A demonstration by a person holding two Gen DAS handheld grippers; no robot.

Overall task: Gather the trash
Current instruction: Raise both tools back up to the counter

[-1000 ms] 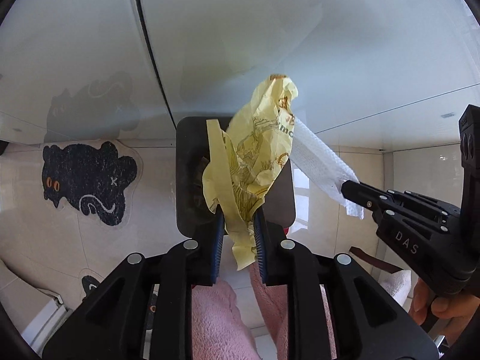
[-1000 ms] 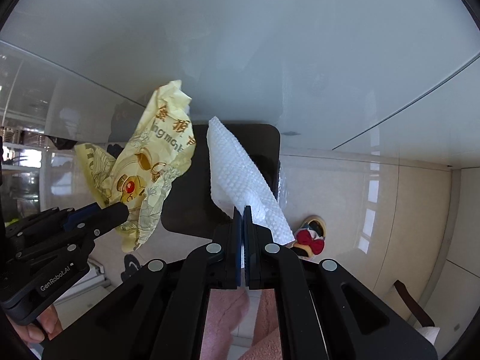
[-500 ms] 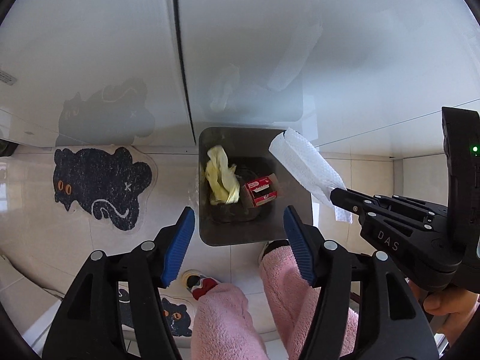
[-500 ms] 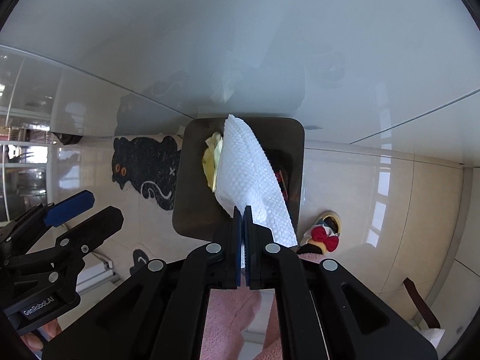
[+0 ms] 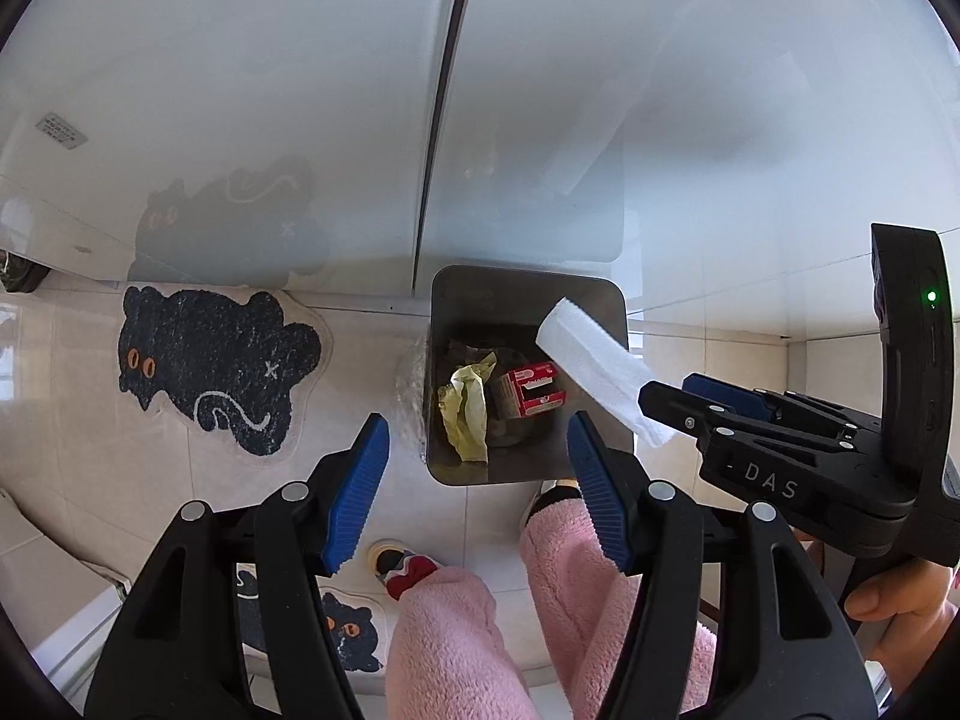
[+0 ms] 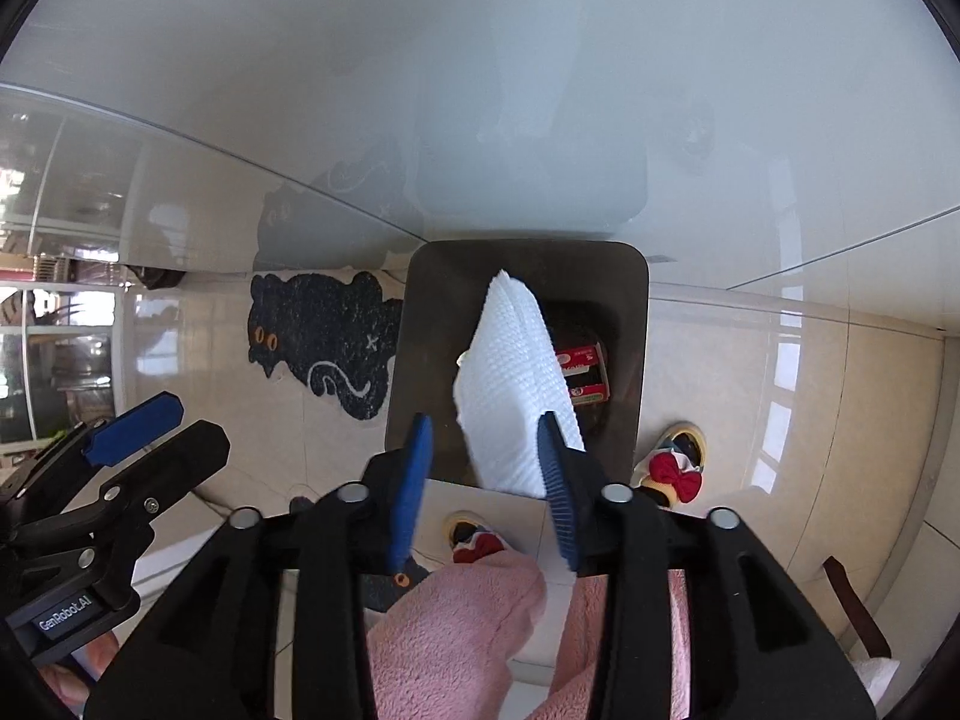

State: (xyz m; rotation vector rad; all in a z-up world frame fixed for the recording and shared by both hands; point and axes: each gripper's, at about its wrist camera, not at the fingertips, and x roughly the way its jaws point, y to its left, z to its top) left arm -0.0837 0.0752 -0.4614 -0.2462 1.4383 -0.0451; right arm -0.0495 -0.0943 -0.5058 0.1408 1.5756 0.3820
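Observation:
A dark square trash bin (image 5: 516, 294) stands on the floor below both grippers. In it lie a crumpled yellow wrapper (image 5: 465, 414) and a small red box (image 5: 531, 396). My left gripper (image 5: 477, 492) is open above the bin's near edge, with nothing between its blue pads. My right gripper (image 6: 485, 480) is over the bin (image 6: 432, 324) and its jaws are opening. A folded white paper towel (image 6: 516, 390) still hangs between them, leaning on the right pad. The left wrist view shows that towel (image 5: 600, 372) sticking out from the right gripper (image 5: 666, 387) over the bin.
A black cat-shaped mat (image 5: 210, 360) lies left of the bin, against glossy white cabinet fronts (image 5: 240, 120). A person's pink fleece legs (image 5: 450, 630) and slippers with red bows (image 6: 672, 468) stand just in front of the bin. A smaller cat mat (image 5: 348, 630) lies near the feet.
The left gripper opened and the yellow wrapper fell into the bin. The right jaws, shut on the towel before, have parted. Both views now show the bin from higher up.

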